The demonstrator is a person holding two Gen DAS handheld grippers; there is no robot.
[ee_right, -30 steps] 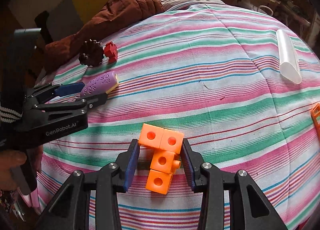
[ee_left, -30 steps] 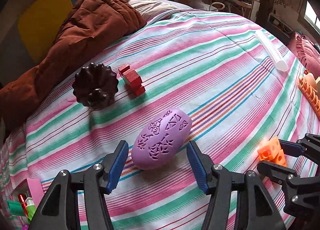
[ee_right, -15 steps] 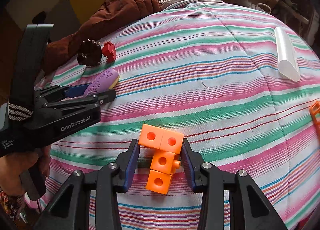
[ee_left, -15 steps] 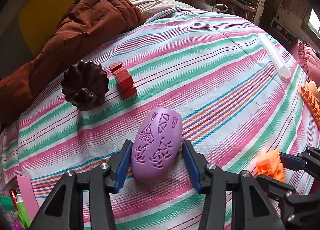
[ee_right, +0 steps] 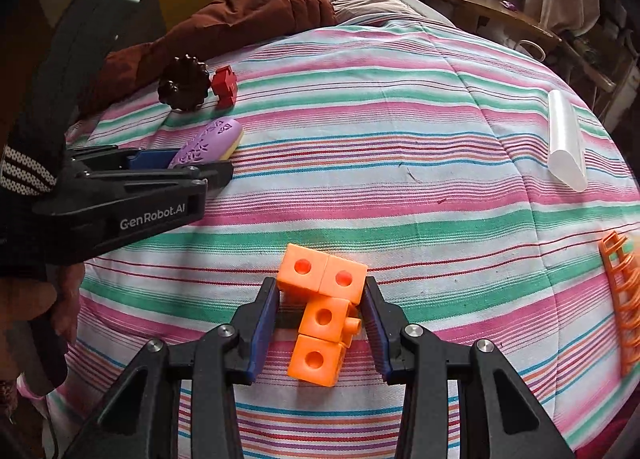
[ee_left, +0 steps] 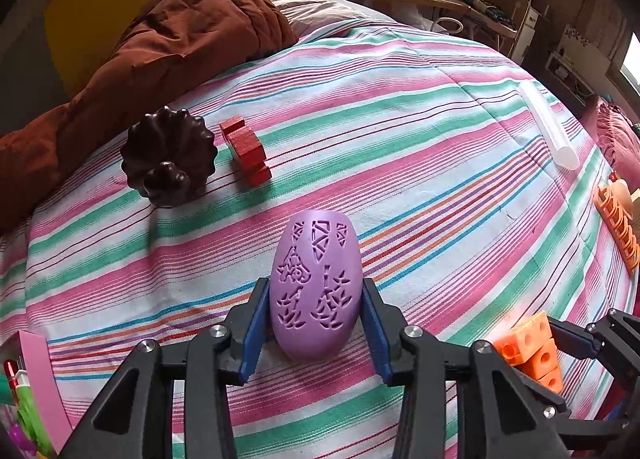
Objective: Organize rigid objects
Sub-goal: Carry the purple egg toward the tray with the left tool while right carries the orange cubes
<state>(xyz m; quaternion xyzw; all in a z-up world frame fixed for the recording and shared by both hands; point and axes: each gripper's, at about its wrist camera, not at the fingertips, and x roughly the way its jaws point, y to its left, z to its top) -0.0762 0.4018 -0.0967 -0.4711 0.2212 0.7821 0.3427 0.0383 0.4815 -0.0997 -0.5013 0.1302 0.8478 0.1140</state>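
A purple oval shell with cut-out patterns lies on the striped bedspread. My left gripper is shut on it, both blue pads pressed to its sides; it also shows in the right wrist view. My right gripper is shut on an orange block cluster, its pads touching the top two cubes. The cluster shows in the left wrist view. A dark fluted mould and a red wooden piece lie further back at the left.
A brown quilt is bunched at the bed's far left. A clear plastic tube lies at the right. An orange rack sits at the right edge. A pink holder with pens is at the near left.
My left gripper moved forward around the purple shell and closed on it; the shell turned to line up between the fingers. My right gripper stayed on the orange cluster.
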